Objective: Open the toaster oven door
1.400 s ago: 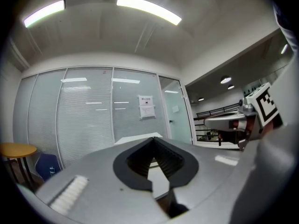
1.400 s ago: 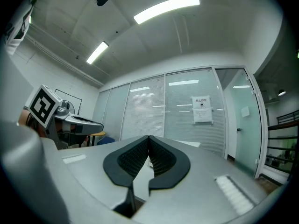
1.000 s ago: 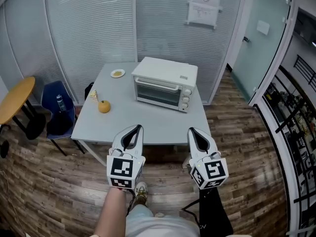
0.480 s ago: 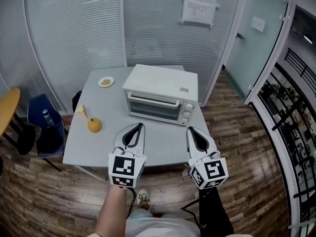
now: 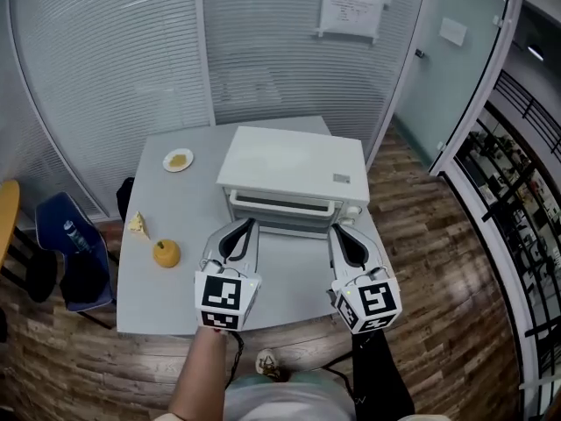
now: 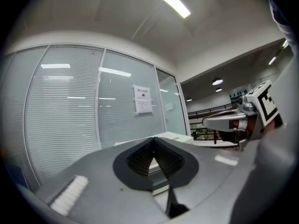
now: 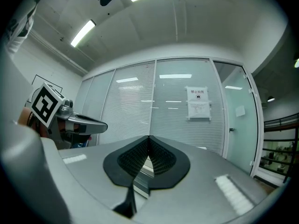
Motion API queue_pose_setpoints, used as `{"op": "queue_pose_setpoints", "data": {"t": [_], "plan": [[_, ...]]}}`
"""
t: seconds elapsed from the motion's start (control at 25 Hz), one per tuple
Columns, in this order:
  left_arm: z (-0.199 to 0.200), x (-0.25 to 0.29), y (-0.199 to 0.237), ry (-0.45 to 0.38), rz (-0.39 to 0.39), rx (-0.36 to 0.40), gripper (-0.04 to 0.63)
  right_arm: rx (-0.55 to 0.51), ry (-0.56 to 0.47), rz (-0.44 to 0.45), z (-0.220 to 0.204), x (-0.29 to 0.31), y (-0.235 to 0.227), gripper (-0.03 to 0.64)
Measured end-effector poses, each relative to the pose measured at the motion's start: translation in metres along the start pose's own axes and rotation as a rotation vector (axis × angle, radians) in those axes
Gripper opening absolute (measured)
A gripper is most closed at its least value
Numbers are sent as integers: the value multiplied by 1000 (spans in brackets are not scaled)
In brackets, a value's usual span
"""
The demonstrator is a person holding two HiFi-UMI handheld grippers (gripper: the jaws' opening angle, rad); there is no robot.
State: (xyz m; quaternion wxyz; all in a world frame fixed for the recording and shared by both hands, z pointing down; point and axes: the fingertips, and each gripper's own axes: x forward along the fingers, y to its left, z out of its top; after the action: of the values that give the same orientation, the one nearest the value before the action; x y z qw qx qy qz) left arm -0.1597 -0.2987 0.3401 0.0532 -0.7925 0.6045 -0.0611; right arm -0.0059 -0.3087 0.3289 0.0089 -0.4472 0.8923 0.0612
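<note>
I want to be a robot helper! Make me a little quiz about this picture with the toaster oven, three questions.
1. True or false: the toaster oven door is already open.
2. Look at the left hand-held gripper and the right hand-held gripper. How many of them are gripping something? A) neither B) one C) both
3. Fill in: in the head view, the orange sits on the table to the ___ of the toaster oven.

Key:
1. False, the door is shut.
2. A, both have their jaws together on nothing.
3. left
</note>
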Motion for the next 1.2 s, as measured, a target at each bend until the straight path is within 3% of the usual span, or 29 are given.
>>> {"op": "queue_pose_setpoints", "data": {"t": [0.44,0.84,1.2], "plan": [[-24,41,16,-2,-105,-15,57,-5,71,-66,-26,39,-5,2],[-47,70,16,44,-117,-28,57,44,151,-110,-57,61,-27,3],[-69,108,16,113,-147,-48,57,70,199,-89,-80,95,-44,1]]}}
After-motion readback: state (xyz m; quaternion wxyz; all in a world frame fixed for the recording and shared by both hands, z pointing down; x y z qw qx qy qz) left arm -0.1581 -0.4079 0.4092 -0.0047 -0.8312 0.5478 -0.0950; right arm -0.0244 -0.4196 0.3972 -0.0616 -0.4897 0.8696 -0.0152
